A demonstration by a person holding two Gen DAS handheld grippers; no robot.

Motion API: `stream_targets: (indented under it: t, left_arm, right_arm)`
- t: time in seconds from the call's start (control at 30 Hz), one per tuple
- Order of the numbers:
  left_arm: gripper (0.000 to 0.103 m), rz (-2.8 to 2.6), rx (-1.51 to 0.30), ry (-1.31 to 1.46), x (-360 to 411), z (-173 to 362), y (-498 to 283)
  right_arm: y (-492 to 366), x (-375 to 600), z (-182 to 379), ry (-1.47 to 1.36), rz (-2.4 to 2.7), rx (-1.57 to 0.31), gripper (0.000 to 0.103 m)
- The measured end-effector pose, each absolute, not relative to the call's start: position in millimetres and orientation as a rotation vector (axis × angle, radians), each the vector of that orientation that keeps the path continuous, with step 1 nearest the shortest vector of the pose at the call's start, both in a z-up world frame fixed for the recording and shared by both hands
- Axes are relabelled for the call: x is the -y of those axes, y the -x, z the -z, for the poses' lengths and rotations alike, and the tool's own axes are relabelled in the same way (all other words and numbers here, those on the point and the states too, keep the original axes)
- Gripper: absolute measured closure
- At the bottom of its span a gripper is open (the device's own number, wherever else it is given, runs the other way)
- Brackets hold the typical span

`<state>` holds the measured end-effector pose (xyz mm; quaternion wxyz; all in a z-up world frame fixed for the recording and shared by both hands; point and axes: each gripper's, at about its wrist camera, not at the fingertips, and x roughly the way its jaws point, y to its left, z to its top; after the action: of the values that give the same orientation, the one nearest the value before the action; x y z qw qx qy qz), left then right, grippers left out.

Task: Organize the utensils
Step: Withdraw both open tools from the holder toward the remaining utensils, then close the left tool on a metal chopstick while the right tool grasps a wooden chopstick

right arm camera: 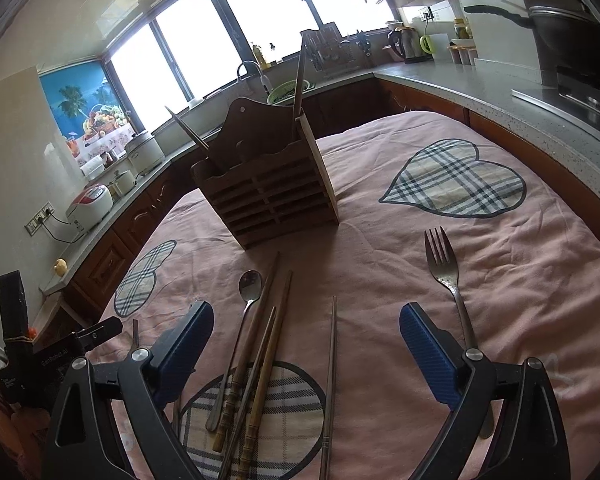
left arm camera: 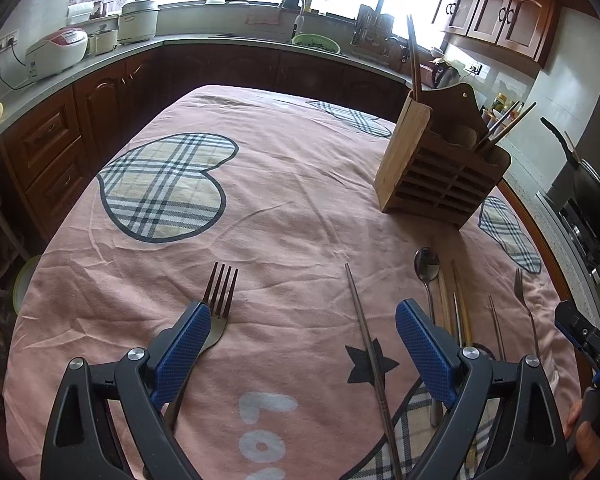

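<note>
Step in hand, as judged: approach to a first pick from the loose cutlery on the pink-clothed worktop (right arm camera: 500, 280). To do it well, single out one piece, bring both pads square across its handle, close low against the cloth without snagging it, then carry it to the wooden utensil holder (right arm camera: 268, 196), which stands in the upper middle of the right wrist view with a few chopsticks already upright in it.

Right claw (right arm camera: 306, 340): jaws stand wide, holding nothing. Between its pads, in the lower middle of that frame, lie a spoon (right arm camera: 249, 286), several wooden chopsticks (right arm camera: 260, 344) bunched and overlapping, and one metal chopstick (right arm camera: 332, 360) lying apart from them. A fork (right arm camera: 446, 272) lies just outside the right pad. The bunched chopsticks risk a double pick; the lone metal one is the cleaner target.

Left claw (left arm camera: 303, 332): also wide, empty. A second fork (left arm camera: 220, 292) lies under its left pad in the picture; contact cannot be confirmed. A thin metal chopstick (left arm camera: 364, 332) lies between the pads.
</note>
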<state>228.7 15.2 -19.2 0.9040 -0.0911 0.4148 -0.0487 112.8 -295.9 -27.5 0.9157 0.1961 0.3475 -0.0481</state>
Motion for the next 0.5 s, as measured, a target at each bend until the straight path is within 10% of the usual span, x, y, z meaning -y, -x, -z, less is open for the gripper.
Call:
stream_targets:
  t: [0.5]
  left_arm:
    - [0.027,0.129,-0.938,0.091,17.9,44.4,-273.7]
  right_arm:
    - [-144.6,293.9,59.8,-0.342,0.115,-0.859,0.049]
